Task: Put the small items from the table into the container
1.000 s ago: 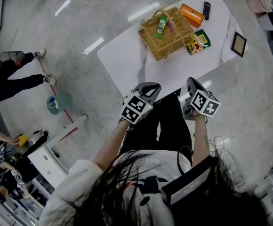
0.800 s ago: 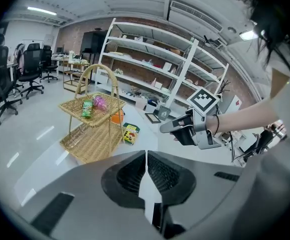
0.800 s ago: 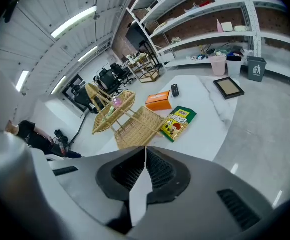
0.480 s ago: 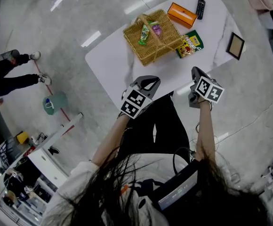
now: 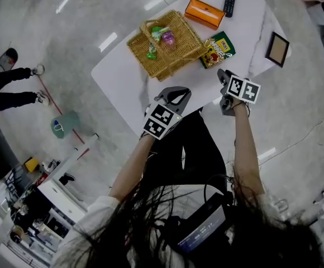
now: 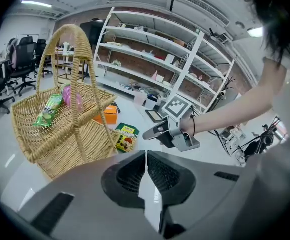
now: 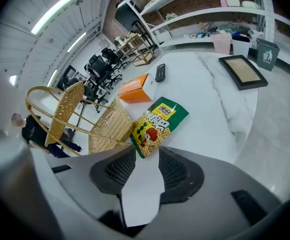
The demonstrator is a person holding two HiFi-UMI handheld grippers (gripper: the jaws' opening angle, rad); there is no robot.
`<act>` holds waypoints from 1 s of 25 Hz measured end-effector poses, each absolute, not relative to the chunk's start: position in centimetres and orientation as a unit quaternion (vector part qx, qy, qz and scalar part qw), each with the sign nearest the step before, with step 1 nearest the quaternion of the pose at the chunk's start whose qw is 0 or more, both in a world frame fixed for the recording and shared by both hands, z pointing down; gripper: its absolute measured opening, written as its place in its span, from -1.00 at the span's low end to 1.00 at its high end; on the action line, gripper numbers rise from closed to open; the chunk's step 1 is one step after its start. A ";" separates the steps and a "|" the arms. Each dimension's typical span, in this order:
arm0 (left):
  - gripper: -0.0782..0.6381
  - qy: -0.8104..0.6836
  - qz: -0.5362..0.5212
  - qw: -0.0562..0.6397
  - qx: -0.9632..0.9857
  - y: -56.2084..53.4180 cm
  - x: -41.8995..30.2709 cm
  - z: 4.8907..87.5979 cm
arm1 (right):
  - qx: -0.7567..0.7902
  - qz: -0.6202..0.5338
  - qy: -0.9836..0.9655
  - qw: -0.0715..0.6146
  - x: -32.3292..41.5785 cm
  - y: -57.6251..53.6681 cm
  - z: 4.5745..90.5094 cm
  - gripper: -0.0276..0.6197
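**Our right gripper (image 5: 223, 77) (image 7: 146, 154) opens just short of the snack bag (image 5: 218, 49) (image 7: 157, 124); our left gripper (image 5: 176, 95) (image 6: 146, 156) is closed on nothing.**

In the right gripper view the opening jaws have nothing between them, and they cover the bag's near corner. The bag lies flat on the white table (image 5: 123, 77), just beside the wicker basket (image 5: 187, 41) (image 7: 107, 129). Its long axis runs away from us, green top end farthest. We cannot tell whether bag and basket touch. A green packet (image 5: 159, 32) and a pink one (image 5: 169, 39) lie inside the basket, too small to read.
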State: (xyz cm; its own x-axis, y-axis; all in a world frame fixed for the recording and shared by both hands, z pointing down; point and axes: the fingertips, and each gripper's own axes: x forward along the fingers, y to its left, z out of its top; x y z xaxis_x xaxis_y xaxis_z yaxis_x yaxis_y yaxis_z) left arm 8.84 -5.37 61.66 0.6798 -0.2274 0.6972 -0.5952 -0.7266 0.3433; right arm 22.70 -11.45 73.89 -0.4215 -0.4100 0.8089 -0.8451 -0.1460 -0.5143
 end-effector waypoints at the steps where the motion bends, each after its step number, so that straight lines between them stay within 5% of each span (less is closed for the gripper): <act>1: -0.75 -0.235 0.325 0.286 0.870 -5.4 9.1 61.9 | 0.499 0.567 -0.625 0.197 22.6 -11.6 74.4 -0.48; 13: -0.75 -0.214 0.357 0.278 0.866 -5.2 8.2 63.4 | 0.527 0.550 -0.601 0.240 20.8 -14.5 79.6 -0.30; 20: -0.75 -0.231 0.362 0.286 0.856 -5.0 6.6 64.0 | 0.557 0.480 -0.588 0.338 20.8 -15.7 81.7 -0.27; 23: -0.75 -0.234 0.363 0.289 0.854 -4.7 5.9 64.2 | 0.566 0.468 -0.580 0.353 20.9 -15.9 81.7 -0.31; 25: -0.75 -0.235 0.364 0.291 0.853 -4.5 5.6 64.1 | 0.568 0.466 -0.580 0.351 21.2 -15.8 81.5 -0.57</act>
